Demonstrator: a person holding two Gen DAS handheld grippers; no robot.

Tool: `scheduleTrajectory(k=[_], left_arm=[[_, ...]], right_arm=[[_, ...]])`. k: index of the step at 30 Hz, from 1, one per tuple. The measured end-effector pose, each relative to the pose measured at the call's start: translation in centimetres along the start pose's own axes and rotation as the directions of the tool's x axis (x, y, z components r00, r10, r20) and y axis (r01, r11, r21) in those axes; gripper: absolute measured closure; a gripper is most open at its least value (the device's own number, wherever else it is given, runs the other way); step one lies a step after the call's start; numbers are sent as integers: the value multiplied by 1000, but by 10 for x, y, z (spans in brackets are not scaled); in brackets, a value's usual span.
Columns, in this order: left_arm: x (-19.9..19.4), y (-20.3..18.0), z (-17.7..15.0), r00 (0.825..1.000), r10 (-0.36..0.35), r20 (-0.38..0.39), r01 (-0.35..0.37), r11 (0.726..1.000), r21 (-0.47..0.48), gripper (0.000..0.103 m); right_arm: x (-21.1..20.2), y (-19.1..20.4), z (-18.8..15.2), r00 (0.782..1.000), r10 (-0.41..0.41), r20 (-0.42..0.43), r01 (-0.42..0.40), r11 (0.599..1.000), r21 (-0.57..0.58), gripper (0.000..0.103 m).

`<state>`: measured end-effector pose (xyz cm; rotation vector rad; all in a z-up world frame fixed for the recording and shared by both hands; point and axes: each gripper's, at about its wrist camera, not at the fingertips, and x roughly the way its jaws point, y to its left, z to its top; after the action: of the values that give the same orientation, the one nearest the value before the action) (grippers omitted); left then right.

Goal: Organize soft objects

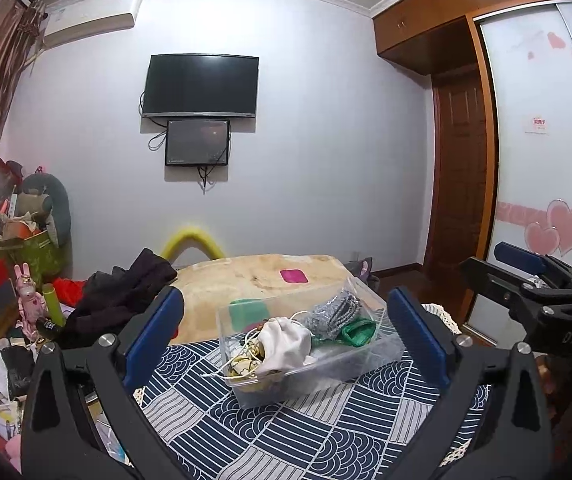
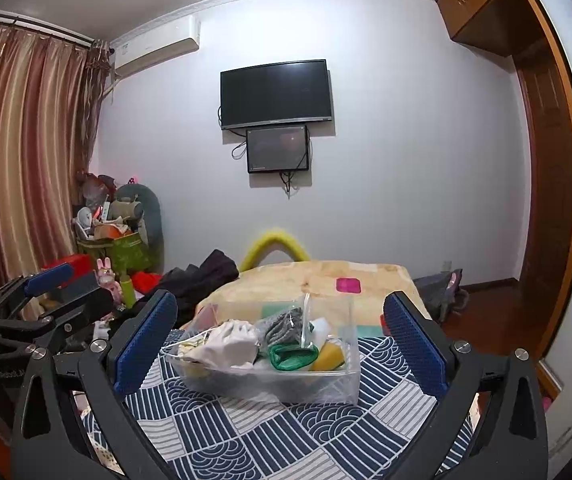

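A clear plastic box (image 1: pixel 382 354) (image 2: pixel 338 380) stands on a navy patterned cloth (image 1: pixel 286 432) (image 2: pixel 269 436). Inside lie a white drawstring pouch (image 1: pixel 286 338) (image 2: pixel 225 344), a grey knitted piece (image 1: pixel 332 312) (image 2: pixel 281 324), a green pouch (image 1: pixel 360 332) (image 2: pixel 292 356) and a yellow sponge (image 2: pixel 328 356). My left gripper (image 1: pixel 286 340) is open and empty, held back from the box. My right gripper (image 2: pixel 279 340) is open and empty, also short of the box. Each gripper shows at the edge of the other's view (image 1: pixel 526 276) (image 2: pixel 49 292).
A bed with a beige blanket (image 1: pixel 253 276) (image 2: pixel 318 276) lies behind the box, with a pink square (image 1: pixel 294 276) (image 2: pixel 348 285) on it. Dark clothes (image 1: pixel 121 292) (image 2: pixel 201 276) are heaped at its left. Clutter fills the left floor (image 1: pixel 21 240). A wardrobe (image 1: pixel 538 120) stands right.
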<state>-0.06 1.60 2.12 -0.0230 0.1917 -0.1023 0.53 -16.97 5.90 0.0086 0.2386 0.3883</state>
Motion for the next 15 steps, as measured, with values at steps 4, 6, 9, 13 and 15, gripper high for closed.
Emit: scheduleTrajectory(k=[4,6,9,13,15], left_arm=[[0,0,0,1000,1,2,-1,1000,-3,0],[0,0,0,1000,3,2,-3,1000,-3,0],[0,1,0,1000,7,5,-7,1000,-5,0],[-1,3,0,1000,11,10,-11,1000,-11,0],[-1,3,0,1000,11,10,-11,1000,-15,0]], right_arm=[[0,-2,1,1000,0,1,0,1000,5,0],[0,-2,1,1000,1,-1,-1,1000,5,0],[0,-1,0,1000,1,-7,-1,1000,0,0],[-1,0,1,1000,3,-6,-3,1000,0,0],[-1,0,1,1000,1,-2,-1,1000,-2,0]])
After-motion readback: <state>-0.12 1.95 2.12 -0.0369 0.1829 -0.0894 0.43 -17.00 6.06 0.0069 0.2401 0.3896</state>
